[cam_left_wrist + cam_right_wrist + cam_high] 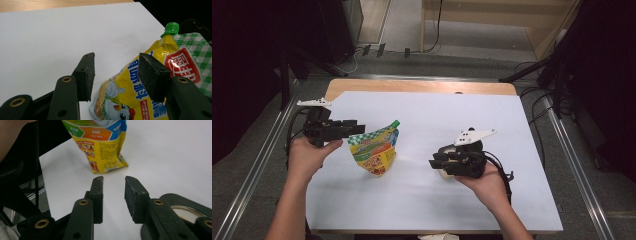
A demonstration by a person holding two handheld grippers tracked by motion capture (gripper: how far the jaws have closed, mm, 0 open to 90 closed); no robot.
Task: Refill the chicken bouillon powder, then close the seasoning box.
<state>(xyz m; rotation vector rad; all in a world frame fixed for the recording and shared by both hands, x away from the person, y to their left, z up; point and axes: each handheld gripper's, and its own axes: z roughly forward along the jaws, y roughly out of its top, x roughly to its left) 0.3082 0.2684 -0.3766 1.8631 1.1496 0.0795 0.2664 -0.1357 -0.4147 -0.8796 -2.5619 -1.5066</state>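
Note:
A yellow spouted pouch (374, 150) with a green cap (395, 122) stands tilted on the white sheet, left of centre. My left gripper (357, 129) is level at its upper left corner. In the left gripper view the pouch (120, 95) lies partly between my jaws (116, 75). It is against the right pad (152, 75), with a clear gap to the left pad (86, 75), so this gripper is open. My right gripper (434, 161) hovers to the pouch's right, pointing at it. Its jaws (113, 192) are open with nothing between them, and the pouch's bottom corner (105, 147) lies ahead.
A white sheet (437, 115) covers the wooden table (412, 86). A round, dark-rimmed object (180, 207) lies under my right gripper, pale from above (443, 173). Metal rails and cables run along both sides of the table.

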